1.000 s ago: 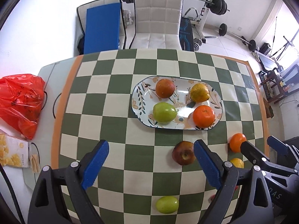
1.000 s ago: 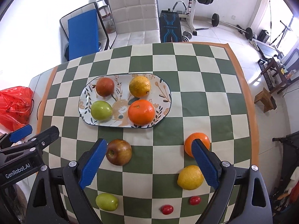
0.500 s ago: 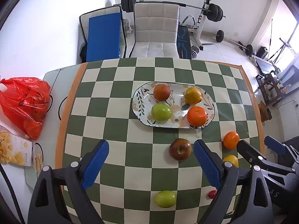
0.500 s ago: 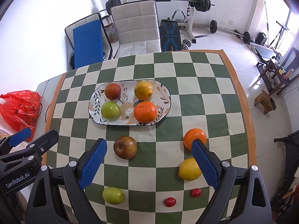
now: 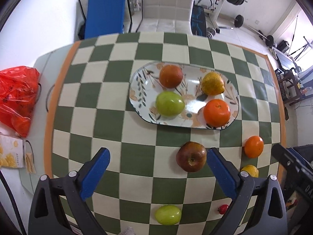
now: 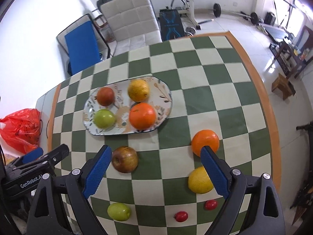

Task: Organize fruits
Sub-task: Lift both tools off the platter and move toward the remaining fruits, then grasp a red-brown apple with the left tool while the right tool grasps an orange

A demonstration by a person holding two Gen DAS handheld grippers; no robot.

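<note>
Both hands are hanging over the checkered worktop (image 5: 121, 121) right now and neither has anything in it. The left gripper (image 5: 156, 173) has its jaws opening up to about as wide as they go, with just bare cloth between them; the dark red apple (image 5: 191, 156) sits right up against the inside of its right-hand pad. The right gripper (image 6: 155, 173) has its jaws spread wide too and empty, that same apple (image 6: 124, 159) just inside its left pad and the loose orange (image 6: 205, 142) poking out behind its right pad. The plate (image 5: 233, 105) already carries four fruits, so the leftovers are the apple, the orange, a lemon (image 6: 200, 180), a green fruit (image 6: 118, 211) and two little red ones (image 6: 181, 216) near the front edge. My worry: both grippers are lined up near the same apple, so if I drop both they could clash or knock it rolling. Round fruit on a smooth cloth rolls easily, and the plate's free spots are tight, so a sloppy drop might bump a neighbour off the rim. From the left camera the lemon is half hidden behind the pad and only one small red fruit shows. I can't tell whether those red ones are tomatoes or cherries, and there's motion blur on everything.
</note>
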